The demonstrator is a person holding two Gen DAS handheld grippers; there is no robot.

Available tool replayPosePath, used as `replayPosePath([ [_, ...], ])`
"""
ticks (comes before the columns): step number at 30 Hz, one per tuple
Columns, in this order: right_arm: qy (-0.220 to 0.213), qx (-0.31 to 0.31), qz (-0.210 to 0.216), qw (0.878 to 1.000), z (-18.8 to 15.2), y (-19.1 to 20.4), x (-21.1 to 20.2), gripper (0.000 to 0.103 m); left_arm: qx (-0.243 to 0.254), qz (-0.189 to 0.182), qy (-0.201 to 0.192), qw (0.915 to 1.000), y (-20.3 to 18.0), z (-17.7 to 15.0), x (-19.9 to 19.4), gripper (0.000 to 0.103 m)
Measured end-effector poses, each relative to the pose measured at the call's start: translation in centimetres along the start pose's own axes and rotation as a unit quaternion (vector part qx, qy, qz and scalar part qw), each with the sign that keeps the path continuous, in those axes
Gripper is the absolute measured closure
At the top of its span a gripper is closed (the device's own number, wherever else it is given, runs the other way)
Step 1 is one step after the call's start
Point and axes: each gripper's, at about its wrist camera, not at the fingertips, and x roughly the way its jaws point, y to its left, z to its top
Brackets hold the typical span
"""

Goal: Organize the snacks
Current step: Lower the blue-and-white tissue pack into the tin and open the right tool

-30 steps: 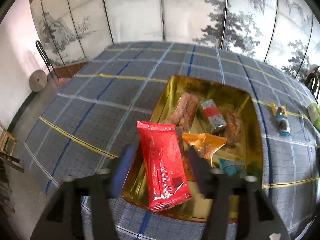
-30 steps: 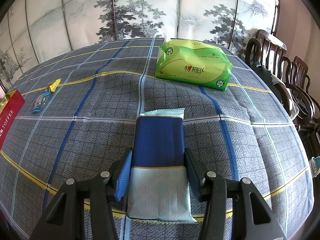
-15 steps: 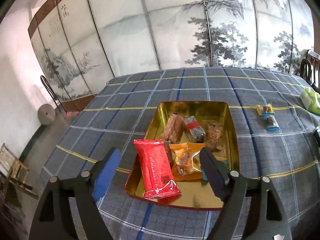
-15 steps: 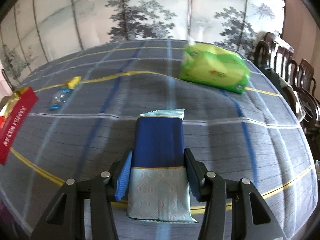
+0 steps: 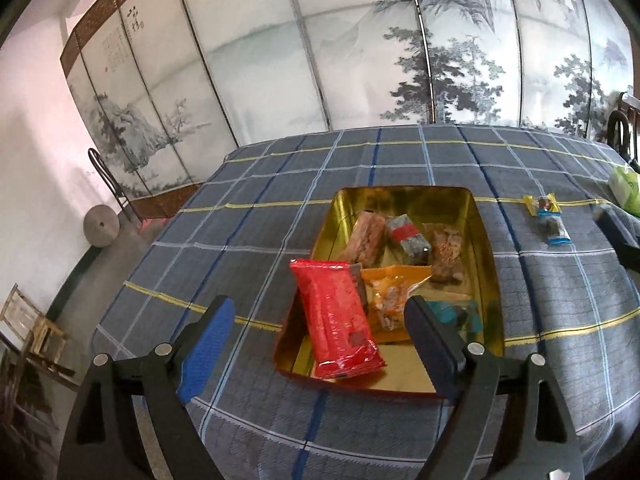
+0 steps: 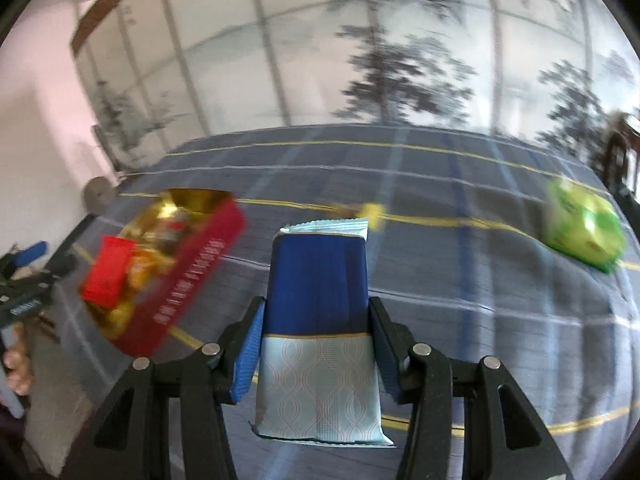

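A gold-lined red tin sits on the plaid tablecloth and holds several snacks. A red packet leans on its near left wall, next to an orange packet. My left gripper is open and empty, raised in front of the tin. My right gripper is shut on a blue and silver packet and holds it above the table. The tin lies to its left in the blurred right wrist view.
Small wrapped candies lie right of the tin. A green tissue pack sits at the far right. A painted folding screen stands behind the table. The left table edge drops to the floor, with a chair frame beyond it.
My left gripper has let go of the red packet, opened wide and pulled back from the tin. My right gripper has swung left with the blue packet, bringing the tin into view.
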Motion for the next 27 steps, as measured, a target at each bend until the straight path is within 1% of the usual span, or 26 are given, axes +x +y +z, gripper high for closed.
replayPosePath([
  [4,0.004,-0.028,0.046,0.999,1.2,5.0,0.9,0.053,-0.005,0.0,0.007,1.0,0.9,-0.4,0.3,0.017],
  [8,0.017,-0.047,0.082,0.995,1.9,8.8,2.4,0.053,-0.015,-0.003,0.018,0.9997,2.0,-0.9,0.7,0.015],
  [9,0.02,-0.05,0.089,0.995,2.1,9.7,2.8,0.053,-0.02,-0.007,0.02,0.9996,2.5,-1.1,0.8,0.014],
  [11,0.028,-0.059,0.105,0.992,2.5,11.6,3.8,0.053,-0.028,-0.01,0.025,0.9992,3.0,-1.3,1.0,0.01],
  [14,0.039,-0.068,0.121,0.99,3.2,13.8,5.2,0.053,-0.035,-0.014,0.035,0.9987,3.9,-1.8,1.4,0.009],
  [16,0.048,-0.07,0.128,0.988,3.6,14.9,6.1,0.053,-0.043,-0.02,0.044,0.9979,4.5,-2.1,1.7,0.006],
  [17,0.055,-0.069,0.132,0.987,4.0,15.5,7.0,0.053,-0.046,-0.022,0.049,0.9975,4.7,-2.3,1.8,0.002],
  [19,0.066,-0.064,0.137,0.986,4.3,16.0,8.0,0.053,-0.052,-0.03,0.057,0.9966,5.2,-2.5,2.0,0.002],
  [24,0.087,-0.055,0.144,0.984,5.2,17.5,10.6,0.052,-0.052,-0.04,0.058,0.9961,5.7,-2.8,2.1,0.001],
  [27,0.095,-0.059,0.139,0.984,5.5,18.4,12.0,0.052,-0.048,-0.042,0.075,0.9951,5.7,-2.8,2.6,0.001],
])
